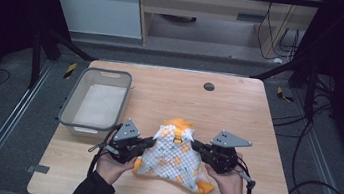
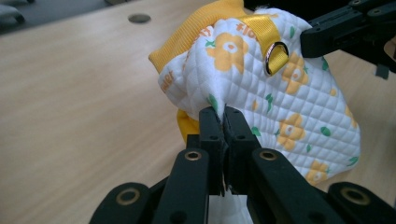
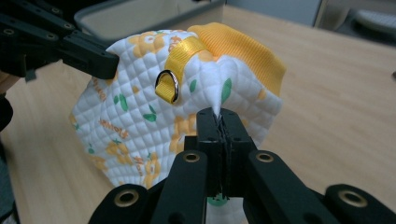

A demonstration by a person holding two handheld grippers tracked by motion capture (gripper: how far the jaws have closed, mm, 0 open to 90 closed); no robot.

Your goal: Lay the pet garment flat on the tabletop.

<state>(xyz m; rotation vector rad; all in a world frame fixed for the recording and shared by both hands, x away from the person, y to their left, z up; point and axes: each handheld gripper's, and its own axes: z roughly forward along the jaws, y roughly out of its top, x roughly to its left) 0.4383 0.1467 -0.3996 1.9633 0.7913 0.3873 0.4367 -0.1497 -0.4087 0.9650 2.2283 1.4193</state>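
Pinching the quilted vest (image 1: 172, 153) at lower centre, your left gripper (image 1: 147, 144) and right gripper (image 1: 199, 148) both clamped fabric. You needed level, even lifting.

high view overhead; both gripper views close, sharing the quilted garment (image 1: 172, 152).

Both forearms come in from the bottom of the high view, dark-sleeved, hands wrapped around the grips. The left gripper (image 1: 151, 143) points inward to the right, jaws pressed tight together. The right gripper (image 1: 195, 145) points inward to the left, facing it, jaws likewise clamped.
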